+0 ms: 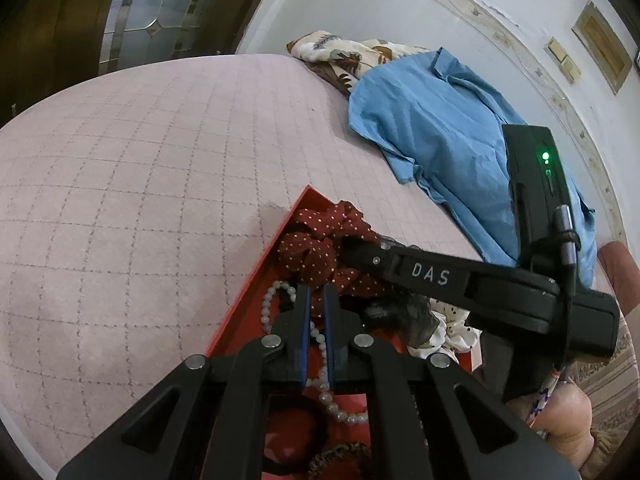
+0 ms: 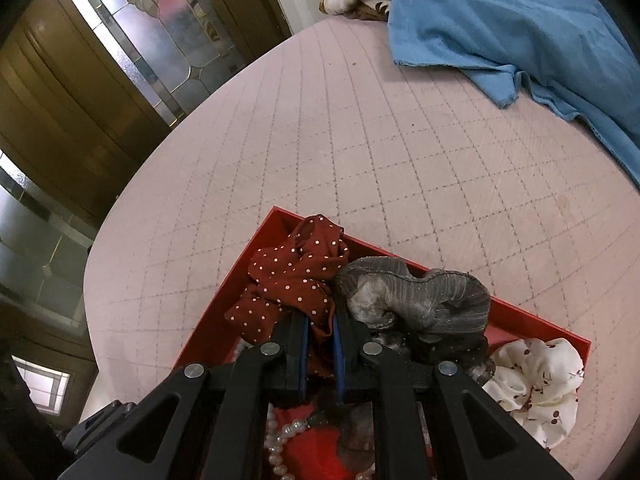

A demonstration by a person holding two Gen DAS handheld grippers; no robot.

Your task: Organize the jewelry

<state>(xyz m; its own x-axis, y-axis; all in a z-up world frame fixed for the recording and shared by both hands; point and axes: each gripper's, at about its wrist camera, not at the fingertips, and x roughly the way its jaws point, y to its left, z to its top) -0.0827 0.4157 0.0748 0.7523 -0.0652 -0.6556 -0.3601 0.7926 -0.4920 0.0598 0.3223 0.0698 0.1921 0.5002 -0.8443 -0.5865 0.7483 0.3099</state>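
A pink quilted bedspread (image 1: 140,184) fills most of both views, crossed by a stitched grid. A blue garment (image 1: 432,128) is spread over its upper right in the left wrist view, and a floral cloth (image 1: 340,56) is bunched just behind it. A red tray (image 2: 532,322) lies on the bedspread at the lower centre of each frame. Inside the tray, a dark red polka-dot scrunchie (image 2: 288,280) is seen at the far corner, a grey sheer scrunchie (image 2: 420,292) is touching it on the right, and a white printed scrunchie (image 2: 536,380) is lodged at the tray's right end. A pearl necklace (image 1: 320,360) is strung along the tray floor at the lower middle of the left wrist view. The left gripper (image 1: 315,312) is held over the necklace with its jaws nearly closed; a few beads are seen in the narrow gap, but whether they are gripped cannot be told. The right gripper (image 2: 320,326) is closed down to a narrow gap, and a fold of the polka-dot scrunchie is pinched in it.
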